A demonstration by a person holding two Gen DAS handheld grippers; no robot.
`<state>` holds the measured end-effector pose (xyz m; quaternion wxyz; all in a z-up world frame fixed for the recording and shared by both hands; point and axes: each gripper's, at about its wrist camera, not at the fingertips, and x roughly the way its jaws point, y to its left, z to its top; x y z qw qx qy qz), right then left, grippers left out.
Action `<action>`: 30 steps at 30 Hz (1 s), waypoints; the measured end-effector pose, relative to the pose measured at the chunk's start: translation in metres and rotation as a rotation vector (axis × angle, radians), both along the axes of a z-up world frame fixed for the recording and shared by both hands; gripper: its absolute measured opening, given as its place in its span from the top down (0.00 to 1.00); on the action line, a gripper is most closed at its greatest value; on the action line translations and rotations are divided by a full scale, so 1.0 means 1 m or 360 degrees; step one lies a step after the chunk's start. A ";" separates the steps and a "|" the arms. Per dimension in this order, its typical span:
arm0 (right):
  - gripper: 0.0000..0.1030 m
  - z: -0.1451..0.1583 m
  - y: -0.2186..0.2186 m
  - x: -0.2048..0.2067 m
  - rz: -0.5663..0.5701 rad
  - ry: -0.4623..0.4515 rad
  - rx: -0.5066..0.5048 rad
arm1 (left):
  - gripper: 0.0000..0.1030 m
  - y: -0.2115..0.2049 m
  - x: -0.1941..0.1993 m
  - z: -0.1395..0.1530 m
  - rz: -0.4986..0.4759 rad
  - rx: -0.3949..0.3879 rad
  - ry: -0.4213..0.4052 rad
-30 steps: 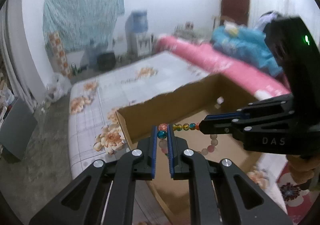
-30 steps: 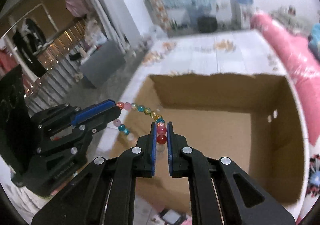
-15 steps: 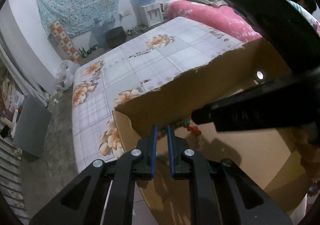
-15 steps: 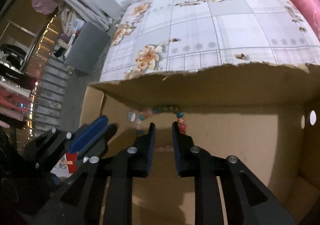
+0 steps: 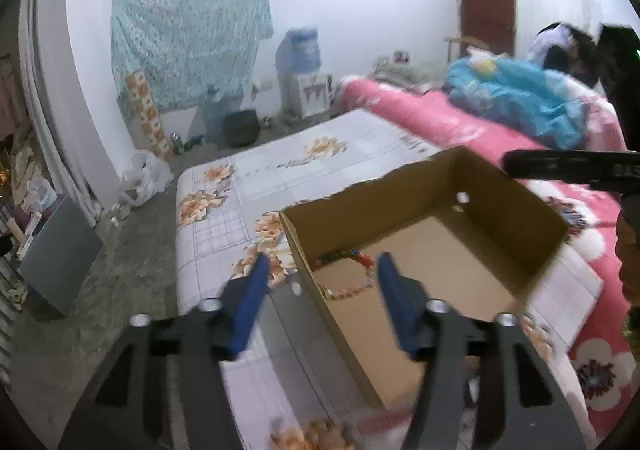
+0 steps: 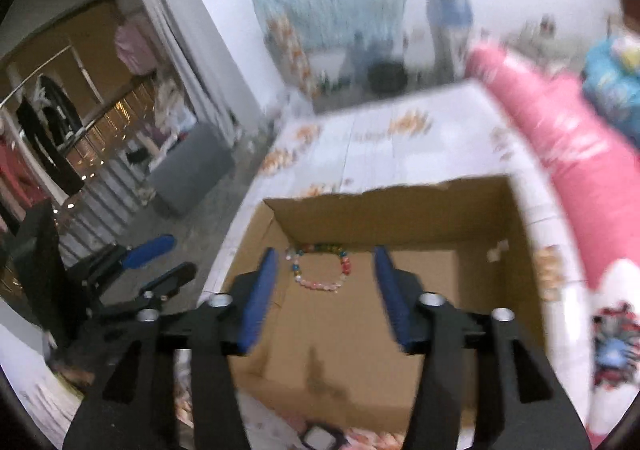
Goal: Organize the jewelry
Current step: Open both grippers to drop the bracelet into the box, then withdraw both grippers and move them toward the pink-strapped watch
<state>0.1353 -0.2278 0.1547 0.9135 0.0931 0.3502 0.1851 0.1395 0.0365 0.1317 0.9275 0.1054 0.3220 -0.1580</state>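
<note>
A beaded bracelet point(image 6: 320, 268) of coloured and pale pink beads lies on the floor of an open cardboard box point(image 6: 516, 250), in its far left corner. It also shows in the left wrist view point(image 5: 348, 274) inside the box point(image 5: 532, 210). My left gripper point(image 5: 320, 270) is open and empty, raised above the box's left wall. My right gripper point(image 6: 324, 264) is open and empty, raised above the box with the bracelet seen between its fingers. The left gripper also shows at the left in the right wrist view point(image 6: 160, 262).
The box stands on a floral-patterned white surface point(image 5: 256, 178). A pink blanket point(image 5: 440, 122) and a blue bundle point(image 5: 520, 102) lie to the right. A grey cabinet point(image 5: 60, 254) stands on the floor at left. A water dispenser point(image 5: 300, 78) stands by the far wall.
Both grippers held the bracelet stretched between them, lowered it into the box and let go. Both have opened wide and risen away; the bracelet now rests on the box floor.
</note>
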 end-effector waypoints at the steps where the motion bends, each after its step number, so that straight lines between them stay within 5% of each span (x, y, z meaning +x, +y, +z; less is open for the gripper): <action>1: 0.28 0.002 -0.004 -0.015 -0.0028 -0.0050 -0.0026 | 0.31 0.003 -0.012 0.000 -0.0005 -0.0005 -0.0014; 5: 0.10 -0.006 -0.011 -0.073 -0.0143 -0.0160 -0.0118 | 0.16 0.004 -0.059 -0.023 -0.0050 -0.0007 0.0040; 9: 0.08 -0.040 -0.007 -0.096 -0.0285 -0.0091 -0.0227 | 0.13 -0.008 -0.082 -0.078 -0.0081 0.0006 0.0256; 16: 0.08 -0.088 0.003 -0.109 -0.0478 0.0020 -0.0368 | 0.13 -0.041 -0.085 -0.164 -0.0023 0.0359 0.0332; 19: 0.08 -0.095 0.009 -0.112 -0.0477 0.0007 -0.0456 | 0.07 -0.039 -0.087 -0.166 -0.0015 0.0325 0.0275; 25: 0.08 -0.094 0.019 -0.121 -0.0513 -0.0097 -0.0597 | 0.05 -0.022 -0.077 -0.172 0.0020 0.0136 0.0379; 30: 0.08 -0.093 0.033 -0.134 -0.0503 -0.0337 -0.0818 | 0.04 -0.015 -0.070 -0.175 0.0062 0.0041 0.0436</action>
